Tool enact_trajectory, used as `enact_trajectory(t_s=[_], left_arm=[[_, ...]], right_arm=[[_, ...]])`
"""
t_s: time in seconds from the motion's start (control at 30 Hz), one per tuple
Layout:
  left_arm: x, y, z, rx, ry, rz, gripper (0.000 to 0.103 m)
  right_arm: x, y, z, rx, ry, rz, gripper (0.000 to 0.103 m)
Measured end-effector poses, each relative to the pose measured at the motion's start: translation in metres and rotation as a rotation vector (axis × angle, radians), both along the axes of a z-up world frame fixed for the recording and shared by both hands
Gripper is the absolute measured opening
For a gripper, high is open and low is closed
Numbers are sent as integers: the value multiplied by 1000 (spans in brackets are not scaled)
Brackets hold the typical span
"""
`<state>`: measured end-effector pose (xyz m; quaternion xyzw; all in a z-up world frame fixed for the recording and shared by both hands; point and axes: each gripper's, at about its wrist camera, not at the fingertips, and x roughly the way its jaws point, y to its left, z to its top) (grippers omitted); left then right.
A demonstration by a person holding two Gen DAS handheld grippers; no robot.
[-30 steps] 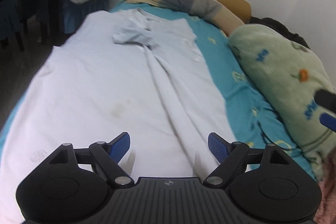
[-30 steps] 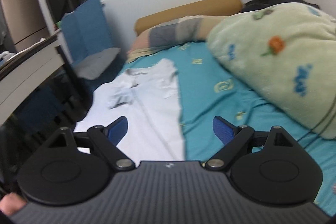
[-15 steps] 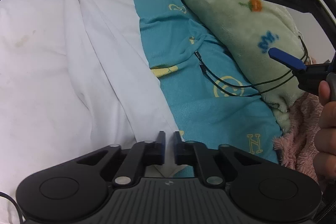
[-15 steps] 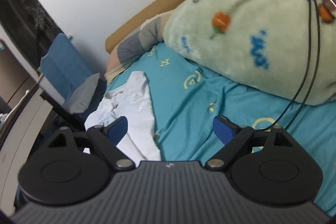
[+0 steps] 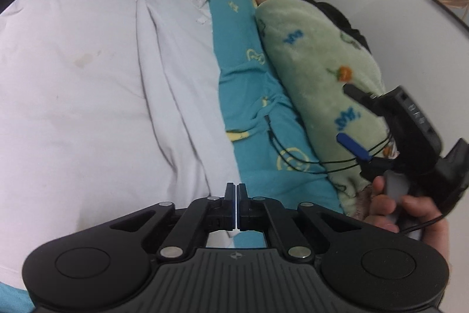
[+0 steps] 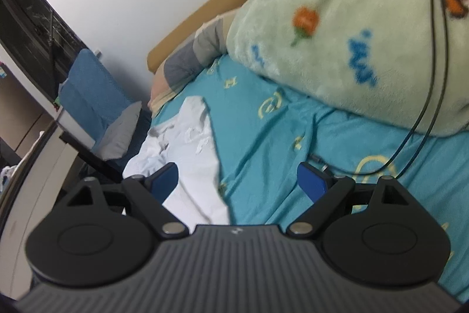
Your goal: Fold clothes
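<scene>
Left wrist: left tool (image 5: pixel 236 203) pinched on white shirt (image 5: pixel 123 72) hem; right tool (image 6: pixel 243 181) spread above it.

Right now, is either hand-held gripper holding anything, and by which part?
The left hand-held gripper is shut on the white shirt, at its near hem corner. The right hand-held gripper is open, holding nothing.

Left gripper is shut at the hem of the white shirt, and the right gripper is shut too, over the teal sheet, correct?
Not quite. The right gripper is open, jaws wide apart over the teal sheet, as the right wrist view shows. The left gripper is shut at the white shirt hem.
</scene>
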<state>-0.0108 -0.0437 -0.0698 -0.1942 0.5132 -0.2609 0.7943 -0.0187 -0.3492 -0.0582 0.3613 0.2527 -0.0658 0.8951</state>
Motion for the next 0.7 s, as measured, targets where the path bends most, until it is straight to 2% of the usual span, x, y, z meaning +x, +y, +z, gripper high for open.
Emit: enact_trajectory(t_s=[0.07,0.13,0.2,0.27,0.37,0.4,0.43,0.47,0.6,0.7], left_arm=[[2,-10,-13,11,24,-12,18],[4,-20,-26,22,47,-24,44],[7,-30,-39,33,71,-35,48],[9,-40,-52,45,95,-47,47],[12,-53,-70,58,126,-64,38],[12,-53,-70,50,119,-64,29],[12,-52,-70,42,112,-65,14],[13,-51,-70,34,104,-65,7],[13,-47,-68,-3,74,-67,4],[4,-20,-36,-94,42,-51,4]], right_arm=[[1,2,0,8,2,11,89],[2,3,-2,5,9,12,89],[3,3,-4,2,16,12,89],[4,3,-5,-1,23,13,89],[5,3,-8,-5,33,14,89],[6,3,-9,-6,37,15,89],[6,3,-10,-8,40,15,89],[7,3,-11,-9,44,15,89],[10,2,-16,1,56,21,89],[9,1,-17,2,57,16,89]])
